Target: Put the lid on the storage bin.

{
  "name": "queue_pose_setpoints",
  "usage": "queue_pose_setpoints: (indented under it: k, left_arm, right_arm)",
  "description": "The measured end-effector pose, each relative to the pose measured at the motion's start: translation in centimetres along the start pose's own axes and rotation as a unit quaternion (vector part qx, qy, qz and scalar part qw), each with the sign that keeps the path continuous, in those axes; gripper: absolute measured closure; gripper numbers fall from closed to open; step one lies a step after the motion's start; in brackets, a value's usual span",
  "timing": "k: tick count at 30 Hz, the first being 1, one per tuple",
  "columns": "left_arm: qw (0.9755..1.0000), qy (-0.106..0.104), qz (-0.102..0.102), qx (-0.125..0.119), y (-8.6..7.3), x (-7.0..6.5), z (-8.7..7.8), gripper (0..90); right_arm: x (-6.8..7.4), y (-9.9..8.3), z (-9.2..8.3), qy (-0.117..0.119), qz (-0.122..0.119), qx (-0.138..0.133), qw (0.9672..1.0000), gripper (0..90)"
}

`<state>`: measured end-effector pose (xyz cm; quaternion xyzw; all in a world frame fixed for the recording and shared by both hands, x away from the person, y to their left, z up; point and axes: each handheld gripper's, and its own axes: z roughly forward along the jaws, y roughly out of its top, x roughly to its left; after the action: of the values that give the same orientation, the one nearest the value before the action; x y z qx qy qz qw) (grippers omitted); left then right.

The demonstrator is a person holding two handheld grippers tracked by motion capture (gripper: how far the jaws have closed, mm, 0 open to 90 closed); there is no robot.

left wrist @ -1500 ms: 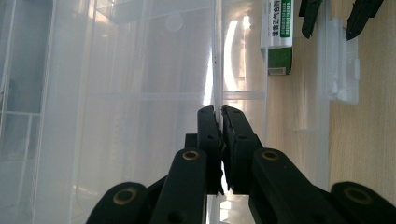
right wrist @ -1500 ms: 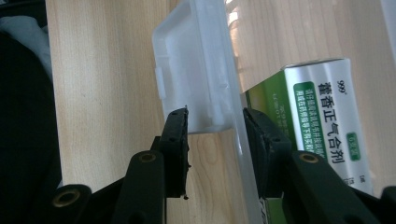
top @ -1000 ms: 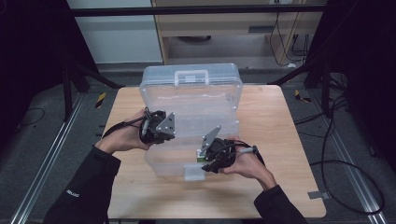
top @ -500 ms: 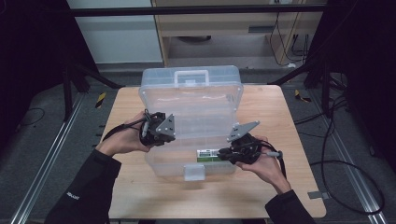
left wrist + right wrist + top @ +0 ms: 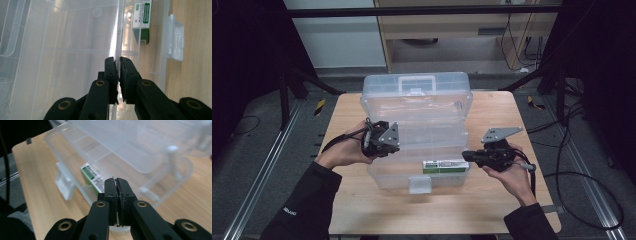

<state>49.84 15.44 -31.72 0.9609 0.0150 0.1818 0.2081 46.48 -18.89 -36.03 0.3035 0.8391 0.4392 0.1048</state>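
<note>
Both grippers sit at the clear plastic storage box in the middle of the wooden table. Left gripper, seen from above at the box's left side, has its jaws pinched narrow on a thin clear wall of the box; in the left gripper view the wall edge runs straight between the two black pads. Right gripper lies at the box's right front corner, just beside the green and white carton. Its jaws have just been closing and now stand pressed together; in the right gripper view nothing shows between the pads, and they hang over the lower tray's rim, whether touching it I cannot tell.

The carton lies inside the lower tray, along its front wall, near the right end. A white latch sticks out from the front wall onto the table. An upper tier of the box overhangs the tray behind the carton, with a carry handle at the far side. The person's hands hold the grippers from the near edge, cables trailing off both.
</note>
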Motion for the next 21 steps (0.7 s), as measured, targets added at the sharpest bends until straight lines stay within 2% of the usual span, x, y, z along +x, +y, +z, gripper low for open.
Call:
queue_pose_setpoints:
  k: [3,11,13,17,21]
  left_arm:
    - [1.0,0.0,0.0,-0.001,0.0,0.0,0.0,83.9]
    - [1.0,-0.002,-0.003,-0.001,0.0,-0.1,0.1,83.8]
    - [1.0,-0.003,-0.003,0.0,0.0,-0.1,0.1,83.8]
    - [1.0,-0.003,-0.003,0.0,0.0,-0.2,0.1,83.6]
    - [1.0,-0.005,-0.001,-0.007,-0.1,-0.3,0.2,83.2]
  right_arm:
    - [-0.5,-0.1,-0.7,-0.014,0.007,-0.015,0.9998,90.0]
    - [-1.5,0.1,-2.1,-0.023,0.033,-0.053,0.9978,90.0]
    - [-1.8,0.3,-2.2,-0.032,0.041,-0.065,0.9965,90.0]
    - [-2.6,1.2,-1.7,-0.047,0.062,-0.1,0.9919,90.0]
    - [-3.3,2.0,-0.9,-0.048,0.075,-0.116,0.9892,90.0]
